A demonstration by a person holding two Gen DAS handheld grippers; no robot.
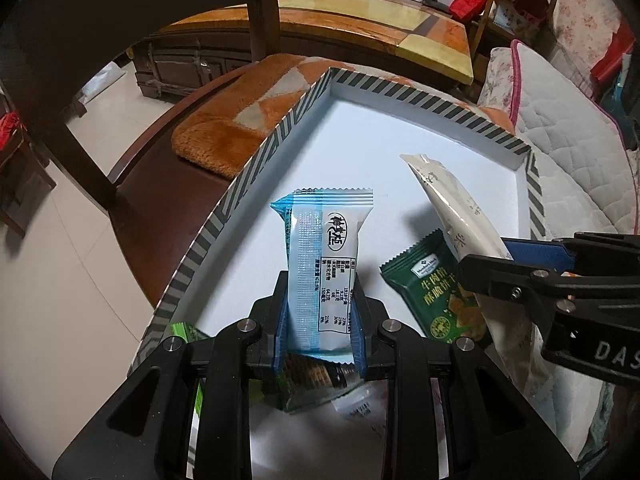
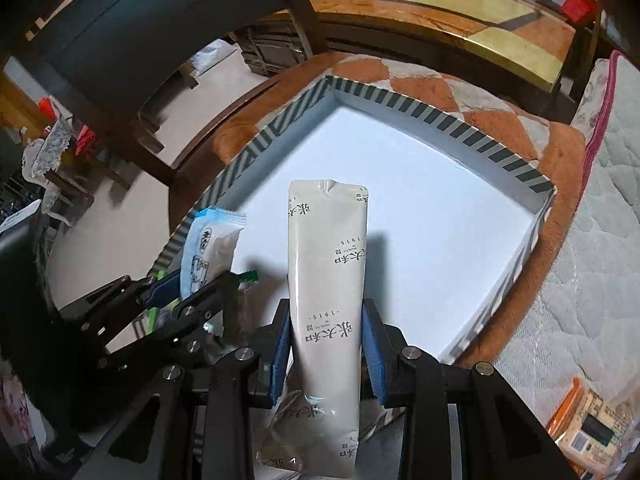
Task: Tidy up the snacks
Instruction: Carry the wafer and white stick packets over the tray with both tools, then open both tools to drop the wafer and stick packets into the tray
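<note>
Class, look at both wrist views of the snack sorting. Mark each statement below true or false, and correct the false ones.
1. The left gripper holds a blue and white snack packet. True.
2. The right gripper is open and holds nothing. False: it is shut on a long white packet.
3. The striped box has a white floor. True.
4. A green packet lies on the floor tiles. False: it lies in the box.
5. The box sits on an orange cushion. True.
</note>
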